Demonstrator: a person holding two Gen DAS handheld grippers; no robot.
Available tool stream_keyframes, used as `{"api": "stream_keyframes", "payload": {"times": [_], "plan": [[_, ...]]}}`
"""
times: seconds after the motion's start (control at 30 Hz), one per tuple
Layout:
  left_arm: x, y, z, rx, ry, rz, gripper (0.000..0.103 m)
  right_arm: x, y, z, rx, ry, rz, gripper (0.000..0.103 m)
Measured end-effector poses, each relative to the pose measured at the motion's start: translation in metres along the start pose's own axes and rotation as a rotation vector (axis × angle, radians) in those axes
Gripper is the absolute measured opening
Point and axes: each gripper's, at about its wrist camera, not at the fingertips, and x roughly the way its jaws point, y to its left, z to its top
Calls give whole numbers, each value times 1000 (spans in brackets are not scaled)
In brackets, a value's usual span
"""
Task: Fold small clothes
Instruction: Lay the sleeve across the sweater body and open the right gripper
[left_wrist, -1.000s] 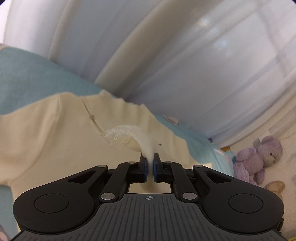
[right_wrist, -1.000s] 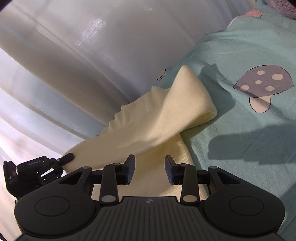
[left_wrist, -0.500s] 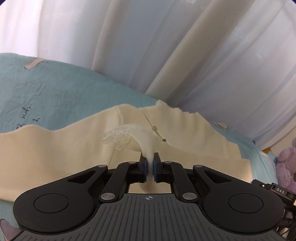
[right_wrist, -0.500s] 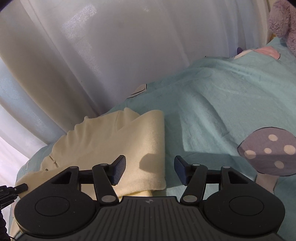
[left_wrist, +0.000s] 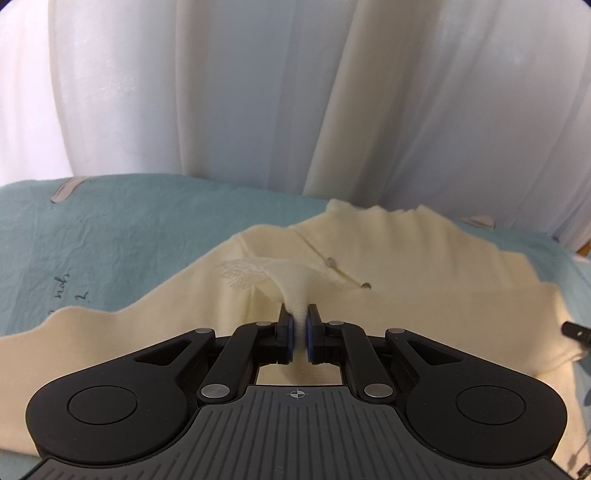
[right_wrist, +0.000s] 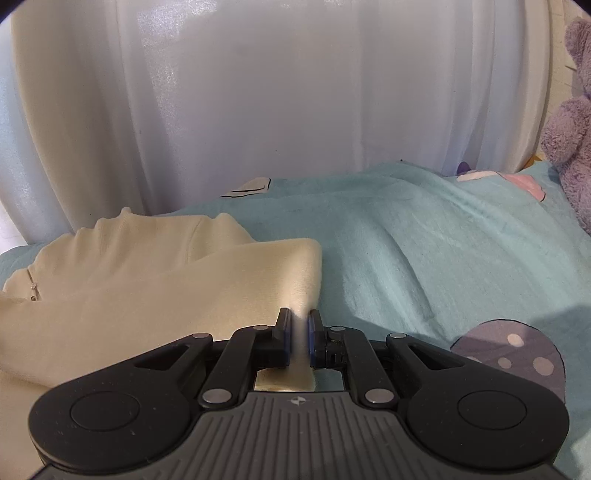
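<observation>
Both our grippers pinch the cream garment, which lies spread on the teal bedsheet before the white curtain. Our left gripper has its jaws narrowed on a fold near the buttons; our right gripper clamps the folded edge. We see a purple plush toy at far right.
</observation>
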Motion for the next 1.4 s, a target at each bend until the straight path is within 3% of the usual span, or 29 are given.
{"api": "stream_keyframes", "payload": {"times": [0.1, 0.2, 0.37, 0.73, 0.8, 0.93, 1.07, 1.13, 1.4], "plan": [[7, -2, -7, 26, 6, 9, 9, -13, -1, 3, 1, -17, -9, 14], [10, -1, -8, 34, 1, 20, 9, -22, 5, 4, -37, -39, 44, 33], [11, 2, -3, 14, -6, 23, 9, -11, 23, -9, -114, 15, 61, 31], [27, 5, -2, 6, 13, 51, 10, -9, 30, -10, -151, -4, 27, 30], [27, 8, -3, -6, 16, 59, 16, -12, 32, -8, -140, -7, 21, 24], [18, 9, -3, -31, 29, 73, 29, -29, 50, -7, -169, -74, 99, 23], [10, 3, -5, -4, 12, 91, 50, -19, 76, -15, -254, -25, 143, 23], [11, 1, -7, 16, 20, 108, 50, -10, 78, -20, -256, 11, 129, 23], [12, 6, -10, -26, 38, 118, 52, -10, 80, -33, -363, -71, 102, 23]]}}
